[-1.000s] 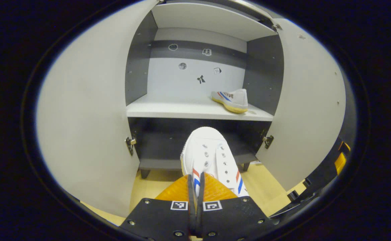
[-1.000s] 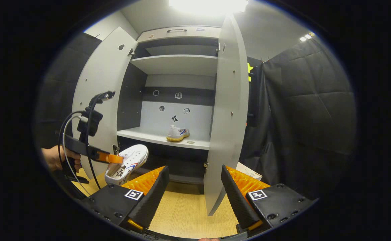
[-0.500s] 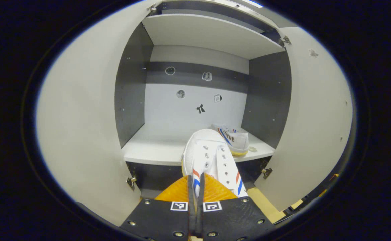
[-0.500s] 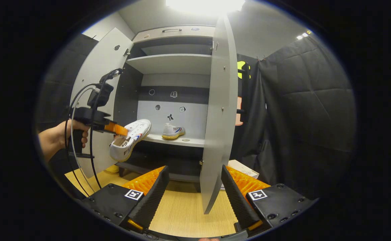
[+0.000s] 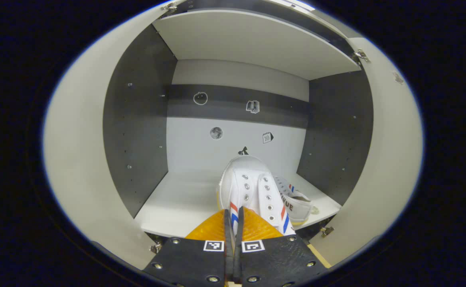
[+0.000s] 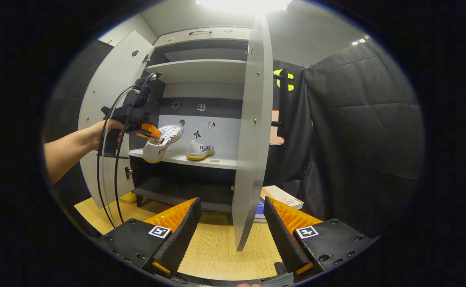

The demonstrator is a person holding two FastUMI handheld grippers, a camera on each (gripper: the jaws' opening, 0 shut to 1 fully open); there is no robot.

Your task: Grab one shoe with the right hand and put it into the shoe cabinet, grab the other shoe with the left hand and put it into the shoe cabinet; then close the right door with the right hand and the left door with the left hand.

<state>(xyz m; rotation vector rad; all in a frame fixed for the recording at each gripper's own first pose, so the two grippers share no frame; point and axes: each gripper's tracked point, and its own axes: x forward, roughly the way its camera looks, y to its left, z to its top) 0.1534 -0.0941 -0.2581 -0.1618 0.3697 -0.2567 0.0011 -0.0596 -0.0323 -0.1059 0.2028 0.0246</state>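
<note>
My left gripper (image 5: 233,223) is shut on a white shoe (image 5: 247,187) with red and blue stripes, holding it toe-forward just above the front of the cabinet's middle shelf (image 5: 177,207). The other white shoe (image 5: 297,199) rests on that shelf at the right. In the right gripper view the left gripper (image 6: 147,129), held by a hand (image 6: 97,133), carries the shoe (image 6: 162,142) tilted over the shelf, left of the resting shoe (image 6: 200,150). My right gripper (image 6: 230,223) stands open and holds nothing, back from the cabinet, facing the edge of the right door (image 6: 251,135).
Both cabinet doors stand open, the left door (image 6: 105,103) and the right door (image 5: 388,159). An upper shelf (image 6: 197,71) and a dark lower compartment (image 6: 181,187) flank the middle shelf. A flat box (image 6: 283,196) lies on the wooden floor (image 6: 217,251) behind the right door.
My left gripper has risen and moved forward with the shoe, from below the middle shelf to over its front edge. The right gripper has drifted slightly and stays open.
</note>
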